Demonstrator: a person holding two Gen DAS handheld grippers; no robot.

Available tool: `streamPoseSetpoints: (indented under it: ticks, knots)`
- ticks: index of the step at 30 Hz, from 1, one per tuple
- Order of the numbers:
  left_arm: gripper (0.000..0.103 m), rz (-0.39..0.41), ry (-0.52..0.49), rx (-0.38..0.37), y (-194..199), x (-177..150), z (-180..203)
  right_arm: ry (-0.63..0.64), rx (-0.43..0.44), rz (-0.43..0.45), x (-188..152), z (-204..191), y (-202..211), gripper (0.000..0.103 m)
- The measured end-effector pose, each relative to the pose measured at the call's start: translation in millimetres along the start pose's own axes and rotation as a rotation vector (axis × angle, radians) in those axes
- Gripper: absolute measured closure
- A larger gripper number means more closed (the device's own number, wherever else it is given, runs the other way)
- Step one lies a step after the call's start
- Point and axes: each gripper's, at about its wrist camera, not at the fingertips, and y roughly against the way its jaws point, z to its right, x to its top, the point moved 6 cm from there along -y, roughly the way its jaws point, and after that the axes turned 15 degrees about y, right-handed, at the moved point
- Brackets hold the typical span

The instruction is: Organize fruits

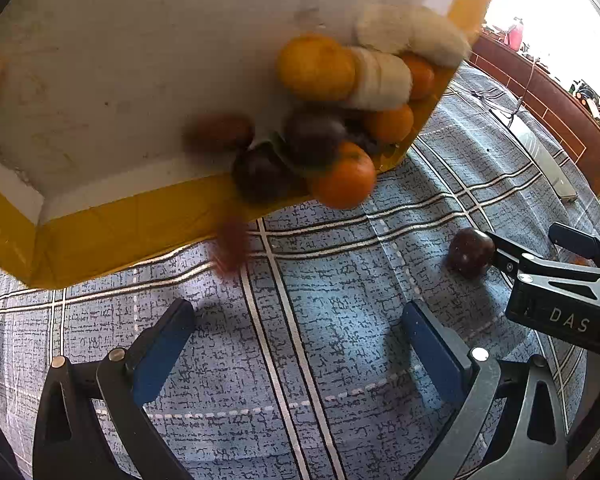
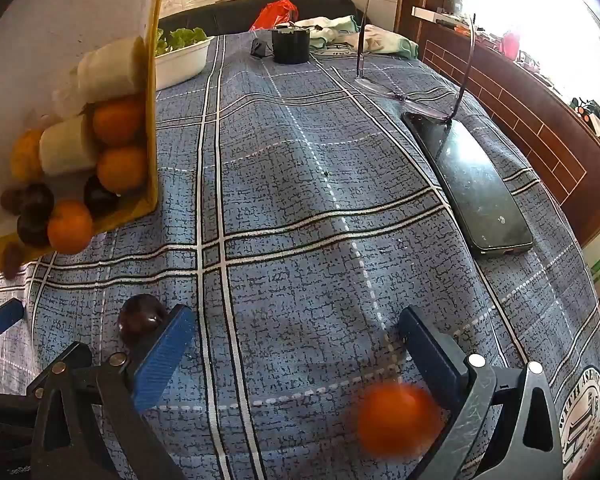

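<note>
A tilted cardboard box (image 1: 100, 80) with yellow taped edges hangs over the blue plaid cloth, spilling fruit. Oranges (image 1: 316, 66), white banana pieces (image 1: 380, 80) and dark plums (image 1: 314, 138) crowd its low corner. One orange (image 1: 344, 180) tips over the rim, and a blurred brown fruit (image 1: 230, 250) is falling. My left gripper (image 1: 296, 312) is open over bare cloth below the box. My right gripper (image 2: 296, 316) is open too. A blurred orange (image 2: 396, 416) lies between its fingers, untouched by the pads. A plum (image 2: 140, 318) rests just left of its left finger.
A black phone (image 2: 480, 184) and a pair of glasses (image 2: 404, 92) lie at the right of the cloth. A white tray of greens (image 2: 180, 60), a black cup (image 2: 290, 46), a red bag (image 2: 276, 14) and clothes (image 2: 340, 28) sit at the far end.
</note>
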Motion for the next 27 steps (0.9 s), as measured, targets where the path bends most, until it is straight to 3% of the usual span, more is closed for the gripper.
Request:
streamPoseSetpoints:
  ticks: [27]
  knots:
    - [0.0,-0.003,0.0,-0.002,-1.5,-0.3,-2.4,0.0,0.002,-0.001,0.6,2.0,-0.1,0.0]
